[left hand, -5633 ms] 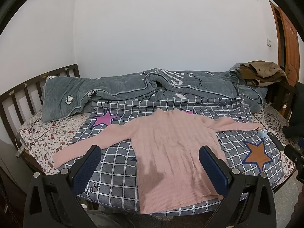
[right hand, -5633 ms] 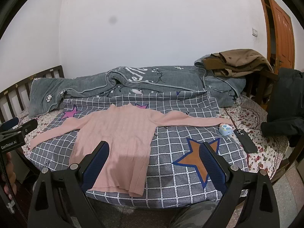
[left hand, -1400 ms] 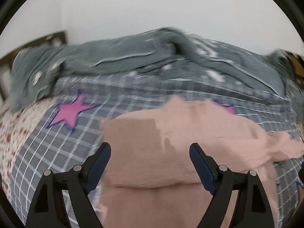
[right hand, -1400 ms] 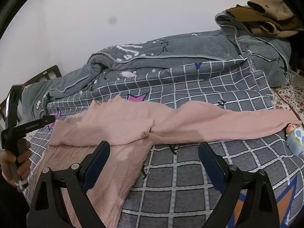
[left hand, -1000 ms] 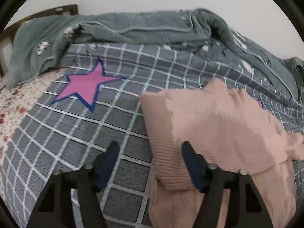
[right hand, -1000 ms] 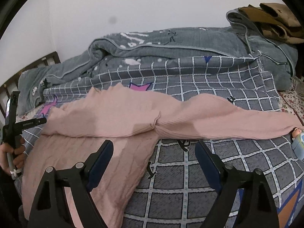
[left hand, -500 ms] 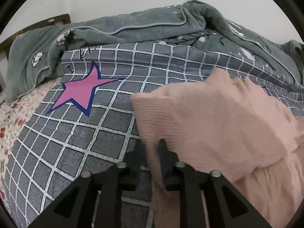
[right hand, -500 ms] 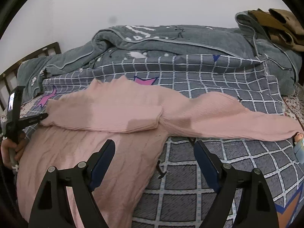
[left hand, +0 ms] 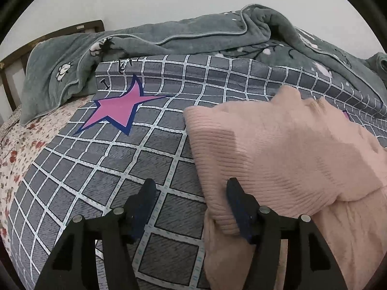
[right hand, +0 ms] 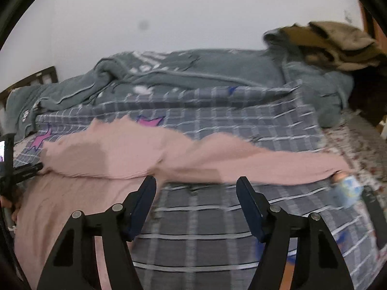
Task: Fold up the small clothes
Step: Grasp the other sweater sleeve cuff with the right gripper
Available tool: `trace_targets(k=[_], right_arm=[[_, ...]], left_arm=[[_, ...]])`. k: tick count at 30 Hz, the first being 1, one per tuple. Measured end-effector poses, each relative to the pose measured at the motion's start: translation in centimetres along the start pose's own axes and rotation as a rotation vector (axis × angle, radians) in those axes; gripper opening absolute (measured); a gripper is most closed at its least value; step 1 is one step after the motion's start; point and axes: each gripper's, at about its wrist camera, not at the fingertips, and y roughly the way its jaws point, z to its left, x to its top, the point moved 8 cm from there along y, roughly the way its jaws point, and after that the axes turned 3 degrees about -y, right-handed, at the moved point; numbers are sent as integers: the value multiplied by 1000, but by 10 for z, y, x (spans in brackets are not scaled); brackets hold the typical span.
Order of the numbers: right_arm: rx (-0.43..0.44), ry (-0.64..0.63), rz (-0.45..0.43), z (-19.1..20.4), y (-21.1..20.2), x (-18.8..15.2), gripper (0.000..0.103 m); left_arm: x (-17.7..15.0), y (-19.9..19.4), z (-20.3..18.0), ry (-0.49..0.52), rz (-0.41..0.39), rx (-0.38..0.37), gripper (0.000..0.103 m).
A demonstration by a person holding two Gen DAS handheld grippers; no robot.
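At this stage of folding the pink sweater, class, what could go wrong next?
1. The left gripper, jaws just reopened, sits at the folded sleeve's edge; pulling away could drag the fold loose.
2. The other sleeve ends against a small blue toy; lifting that sleeve may knock it.
3. The right gripper, jaws open, holds nothing.

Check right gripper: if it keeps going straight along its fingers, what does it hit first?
Most likely the pink sweater's outstretched sleeve, which lies across the line ahead of the open, empty right gripper. It could graze the checked quilt below first; the frame is blurred and depth is unclear.
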Motion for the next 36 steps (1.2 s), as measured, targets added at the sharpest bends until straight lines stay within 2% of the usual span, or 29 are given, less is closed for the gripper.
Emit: trace_targets(k=[2, 5, 8, 10, 11, 14, 17, 21, 35, 36], right_arm=[[-42, 24, 0, -24, -4, 5, 68], [-56, 83, 29, -69, -1, 7, 68], [-121, 70, 36, -110, 7, 1, 68], [-145, 70, 52, -129, 13, -8, 64], [-139, 90, 67, -141, 18, -15, 60], [-87, 185, 105, -165, 34, -33, 57], [-24, 276, 153, -175, 51, -44, 49], [7, 319, 188, -180, 66, -43, 49], [-48, 382, 237, -206, 96, -27, 48], [-61, 386, 240, -207, 98, -26, 46]], left_arm=[[-1, 1, 0, -4, 3, -5, 59], [-1, 2, 1, -12, 10, -18, 60], [-2, 4, 2, -25, 17, -40, 60], [-2, 5, 2, -31, 18, -48, 60], [-2, 5, 1, -30, 18, -45, 60], [-2, 5, -2, -7, 12, -17, 60], [-2, 5, -3, 7, 11, -5, 60], [-2, 6, 0, -16, 19, -33, 60], [-2, 7, 1, -24, 21, -43, 60], [-2, 7, 1, -25, 21, -44, 60]])
